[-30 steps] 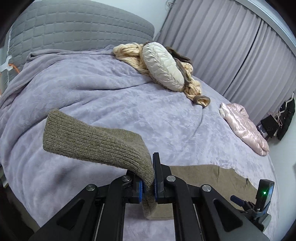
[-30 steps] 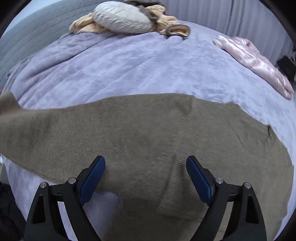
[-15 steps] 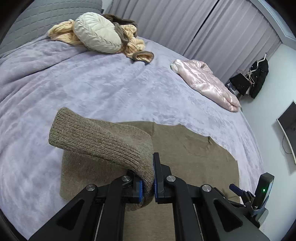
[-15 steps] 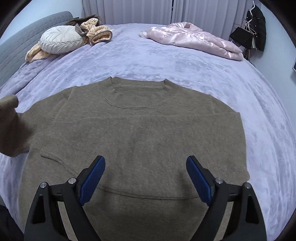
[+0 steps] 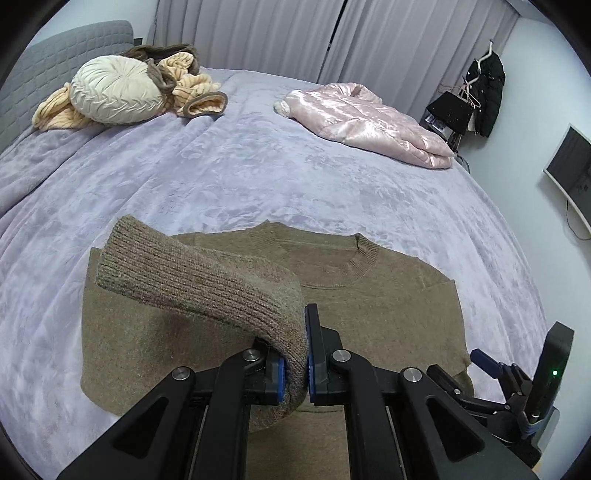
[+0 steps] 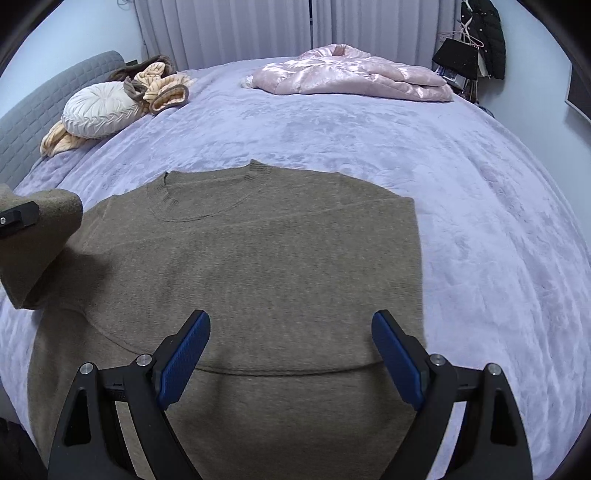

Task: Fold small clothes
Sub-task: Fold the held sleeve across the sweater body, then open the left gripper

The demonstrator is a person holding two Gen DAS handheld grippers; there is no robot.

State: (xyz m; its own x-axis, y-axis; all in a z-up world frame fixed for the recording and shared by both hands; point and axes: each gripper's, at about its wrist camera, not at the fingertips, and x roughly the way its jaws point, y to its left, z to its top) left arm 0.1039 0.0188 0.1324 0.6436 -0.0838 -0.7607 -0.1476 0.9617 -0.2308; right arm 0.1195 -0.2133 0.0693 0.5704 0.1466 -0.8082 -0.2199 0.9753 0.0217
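Left gripper (image 5: 295, 363), jaws clamped on the sleeve cuff (image 5: 207, 280), is holding it above the sweater (image 6: 258, 266) lying flat on the bed (image 6: 480, 206). Right gripper (image 6: 290, 354) is hovering wide open, empty; blanket lying bare beyond the collar.

A plain olive-brown knit sweater (image 6: 258, 266) with ribbed collar and ribbed cuff (image 5: 207, 280) lies on a lavender plush bedspread (image 5: 258, 173) with a faint mottled sheen. At ten o'clock sits a cream round pleated cushion (image 5: 116, 90) among a peach cable-knit garment edged in brown (image 5: 192, 92). At one o'clock lies a glossy pale-pink quilted jacket (image 5: 369, 118). Grey pleated curtains (image 5: 295, 33) hang at twelve o'clock, beside a grey quilted headboard (image 5: 55, 62). A black coat (image 5: 489, 96) hangs at two o'clock. The open right gripper (image 6: 291, 360) is black with blue textured pads (image 6: 184, 362).
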